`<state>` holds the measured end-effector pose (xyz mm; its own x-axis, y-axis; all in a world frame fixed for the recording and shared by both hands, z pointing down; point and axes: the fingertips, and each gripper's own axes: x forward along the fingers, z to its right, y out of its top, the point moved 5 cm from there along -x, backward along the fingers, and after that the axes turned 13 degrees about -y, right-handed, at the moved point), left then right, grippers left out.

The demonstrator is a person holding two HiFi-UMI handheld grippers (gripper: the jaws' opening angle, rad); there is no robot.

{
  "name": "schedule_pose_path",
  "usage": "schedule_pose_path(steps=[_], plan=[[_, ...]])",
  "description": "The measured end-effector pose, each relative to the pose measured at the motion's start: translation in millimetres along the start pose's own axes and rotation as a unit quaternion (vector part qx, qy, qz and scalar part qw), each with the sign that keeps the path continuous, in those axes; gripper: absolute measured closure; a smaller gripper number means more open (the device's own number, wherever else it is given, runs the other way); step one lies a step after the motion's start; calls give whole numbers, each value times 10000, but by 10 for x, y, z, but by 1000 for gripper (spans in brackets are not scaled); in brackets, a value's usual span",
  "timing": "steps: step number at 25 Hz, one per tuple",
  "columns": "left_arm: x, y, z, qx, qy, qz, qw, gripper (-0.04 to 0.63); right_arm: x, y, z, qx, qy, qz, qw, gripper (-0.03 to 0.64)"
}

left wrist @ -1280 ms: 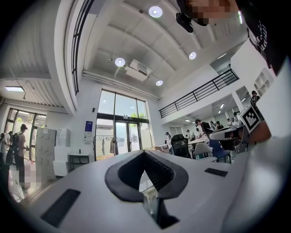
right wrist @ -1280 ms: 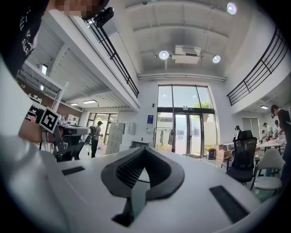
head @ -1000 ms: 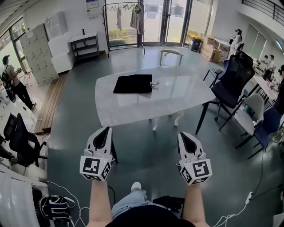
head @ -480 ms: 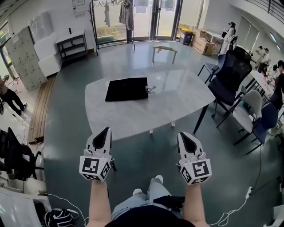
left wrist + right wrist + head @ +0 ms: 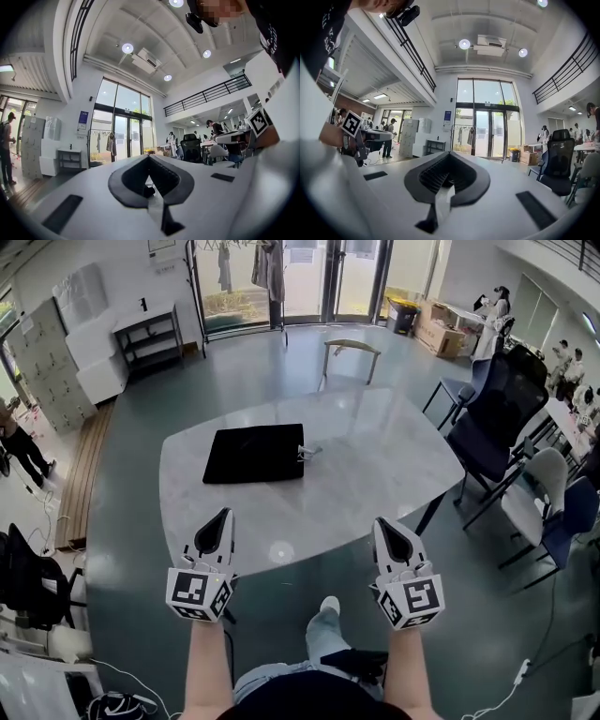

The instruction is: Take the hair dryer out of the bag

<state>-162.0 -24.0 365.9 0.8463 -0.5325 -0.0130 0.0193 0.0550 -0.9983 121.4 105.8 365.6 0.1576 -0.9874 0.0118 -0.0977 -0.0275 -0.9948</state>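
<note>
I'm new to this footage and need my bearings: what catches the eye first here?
A flat black bag lies on the pale table, left of its middle. Nearer the camera, the left gripper and right gripper are held side by side, both shut and empty. A dark office chair stands at the table's right.

White left gripper point(image 5: 223, 515), right gripper point(image 5: 381, 523) (black-and-white marker cubes point(image 5: 199, 593)), blue jeans point(image 5: 322, 638)

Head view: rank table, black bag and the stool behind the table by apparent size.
1. table
2. black bag
3. stool, which looks smallest, but it stands farther from the camera, so its real size against the bag is unsure.
</note>
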Motion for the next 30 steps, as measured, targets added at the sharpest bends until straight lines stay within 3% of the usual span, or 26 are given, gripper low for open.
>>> schedule_pose_path(steps=[6,12,19,30], plan=[[956,-35,-86,287,117,-156,9994,584,862,17,660,-137,228,130,9996,594],[1435,-161,-155,302,224,-383,9986,584,1440,-51,1083,32,217,16,9998,594],[1568,-311,-498,146,581,-588,9965,583,1940,-240,959,32,617,-211,9979,594],[1855,-443,-1119,-130,591,-638,9961,584,2694,-265,659,-139,829,-421,9956,594]])
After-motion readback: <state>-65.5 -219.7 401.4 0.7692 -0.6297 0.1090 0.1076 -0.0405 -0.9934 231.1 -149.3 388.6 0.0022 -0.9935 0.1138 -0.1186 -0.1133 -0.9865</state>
